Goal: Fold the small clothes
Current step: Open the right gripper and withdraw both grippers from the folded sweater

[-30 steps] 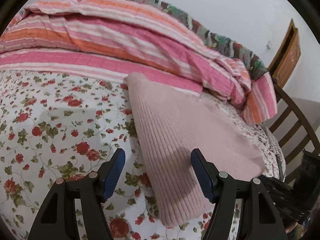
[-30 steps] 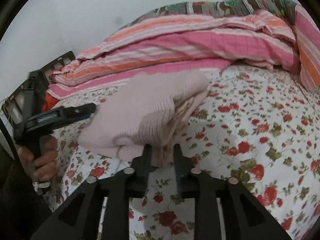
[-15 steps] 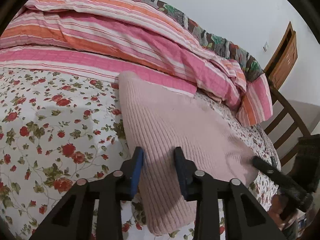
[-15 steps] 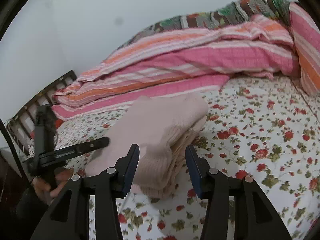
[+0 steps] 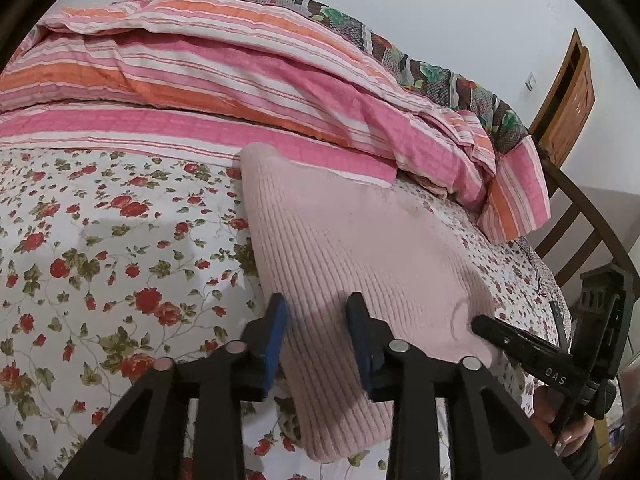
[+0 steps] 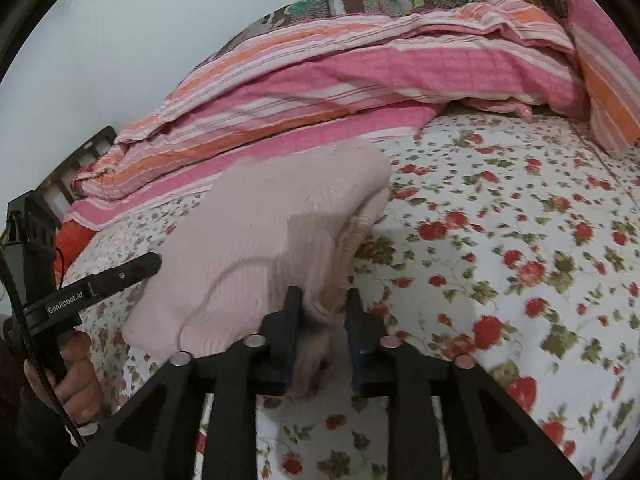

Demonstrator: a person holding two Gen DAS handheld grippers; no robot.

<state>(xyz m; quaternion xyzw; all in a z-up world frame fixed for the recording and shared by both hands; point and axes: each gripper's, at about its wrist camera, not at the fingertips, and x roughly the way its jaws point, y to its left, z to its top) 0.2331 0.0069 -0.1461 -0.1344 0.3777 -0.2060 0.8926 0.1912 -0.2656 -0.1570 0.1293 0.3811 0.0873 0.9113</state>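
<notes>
A folded pale pink ribbed knit garment (image 5: 352, 256) lies on the floral bed sheet (image 5: 100, 248). My left gripper (image 5: 318, 320) is partly closed, its blue pads astride the garment's near edge, with a gap still showing between them. In the right wrist view the garment (image 6: 272, 232) is a thick folded stack. My right gripper (image 6: 323, 312) has its jaws narrowed around the near corner of that stack. The other gripper (image 6: 120, 276) shows at the left, touching the garment's side.
A heap of pink, orange and white striped bedding (image 5: 248, 80) lies behind the garment against the wall. A wooden bed frame (image 5: 580, 216) and a wooden door (image 5: 568, 96) stand at the right. The floral sheet (image 6: 520, 240) stretches to the right.
My left gripper narrowed from wide open and moved onto the garment's near edge. My right gripper opened half a second ago, then narrowed again on the stack's near corner.
</notes>
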